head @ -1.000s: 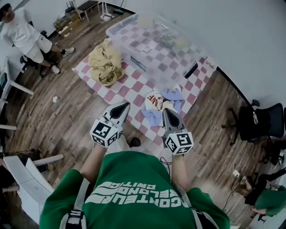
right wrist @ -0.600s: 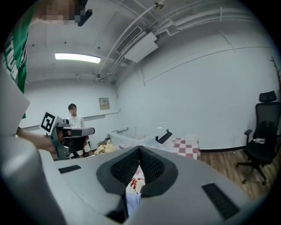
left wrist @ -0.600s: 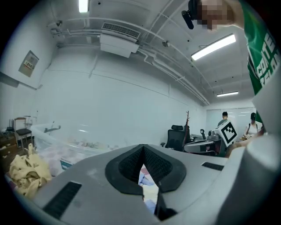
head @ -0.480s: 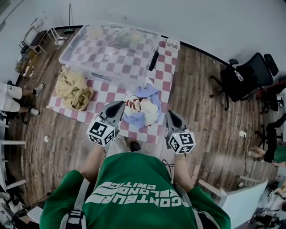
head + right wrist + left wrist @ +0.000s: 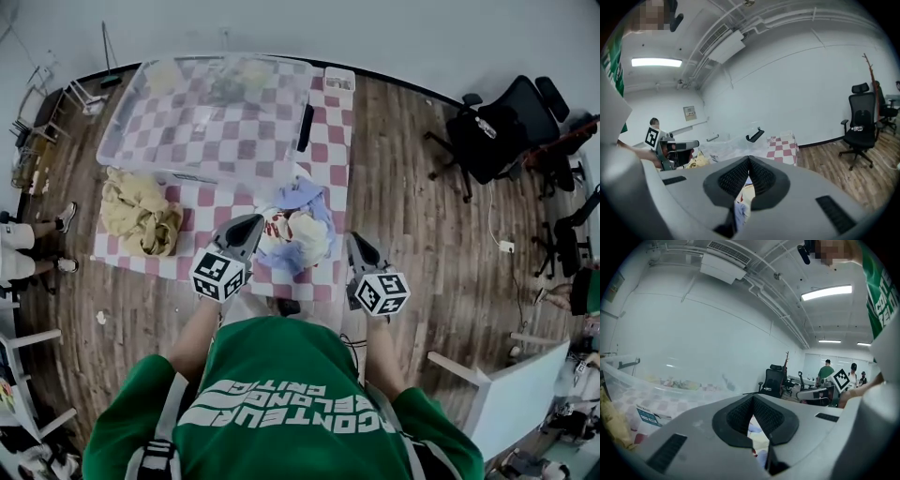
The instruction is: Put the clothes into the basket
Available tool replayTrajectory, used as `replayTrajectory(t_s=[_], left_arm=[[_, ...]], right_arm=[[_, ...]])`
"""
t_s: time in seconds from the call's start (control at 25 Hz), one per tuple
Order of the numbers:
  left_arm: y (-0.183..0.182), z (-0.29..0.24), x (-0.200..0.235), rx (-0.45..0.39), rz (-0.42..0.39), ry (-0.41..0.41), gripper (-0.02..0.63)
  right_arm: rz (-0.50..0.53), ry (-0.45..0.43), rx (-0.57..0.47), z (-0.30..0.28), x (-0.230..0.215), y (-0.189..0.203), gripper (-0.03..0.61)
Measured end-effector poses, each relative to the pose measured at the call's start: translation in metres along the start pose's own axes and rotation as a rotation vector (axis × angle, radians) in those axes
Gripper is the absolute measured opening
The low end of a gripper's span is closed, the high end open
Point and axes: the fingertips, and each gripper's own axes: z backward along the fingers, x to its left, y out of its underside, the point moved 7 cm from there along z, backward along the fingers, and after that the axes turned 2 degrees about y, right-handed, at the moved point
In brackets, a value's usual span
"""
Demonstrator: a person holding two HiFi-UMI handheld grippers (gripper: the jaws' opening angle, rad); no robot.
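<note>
A clear plastic basket [image 5: 211, 112] stands on a red-and-white checkered cloth [image 5: 330, 150] on the wooden floor. In front of it lies a small pile of blue, white and red clothes [image 5: 295, 230]. A heap of yellow clothes [image 5: 139, 214] lies to the left. My left gripper [image 5: 251, 225] hovers at the pile's left edge, shut and empty. My right gripper [image 5: 354, 242] is just right of the pile, also shut and empty. In the left gripper view the jaws [image 5: 752, 401] meet, with the basket [image 5: 628, 376] beyond. The right gripper view shows closed jaws [image 5: 749, 164] and the basket's black handle [image 5: 754, 136].
Black office chairs [image 5: 497, 131] stand on the right. A white panel [image 5: 511, 394] is at the lower right. A person's legs [image 5: 28, 244] show at the left edge. Other people stand far off by desks [image 5: 827, 371].
The head view has swung, so the cloth and basket now lie square ahead. The right gripper has come off the small pile to its right side. Both grippers stay shut.
</note>
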Motion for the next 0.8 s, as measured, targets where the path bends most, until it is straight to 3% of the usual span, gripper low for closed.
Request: replayTrajectory(t_s=[0.12, 0.36, 0.44, 0.52, 0.8], left_arm=[[0.02, -0.007, 0.015, 0.045, 0.023, 0.037, 0.003], [0.052, -0.022, 0.034, 0.128, 0.031, 0.131, 0.004], [0.062, -0.033, 0.039, 0.161, 0.029, 0.18, 0.035], [0.072, -0.047, 0.045, 0.198, 0.028, 0.223, 0.08], [0.12, -0.095, 0.061, 0.329, -0.032, 0.364, 0.21]], right_arm=[[-0.073, -0.003, 0.009, -0.012, -0.005, 0.013, 0.009], [-0.101, 0.037, 0.084, -0.035, -0.004, 0.043, 0.012], [-0.116, 0.049, 0.112, -0.041, 0.0, 0.057, 0.024], [-0.129, 0.052, 0.139, -0.047, 0.005, 0.072, 0.107], [-0.152, 0.076, 0.235, -0.059, 0.024, 0.123, 0.236]])
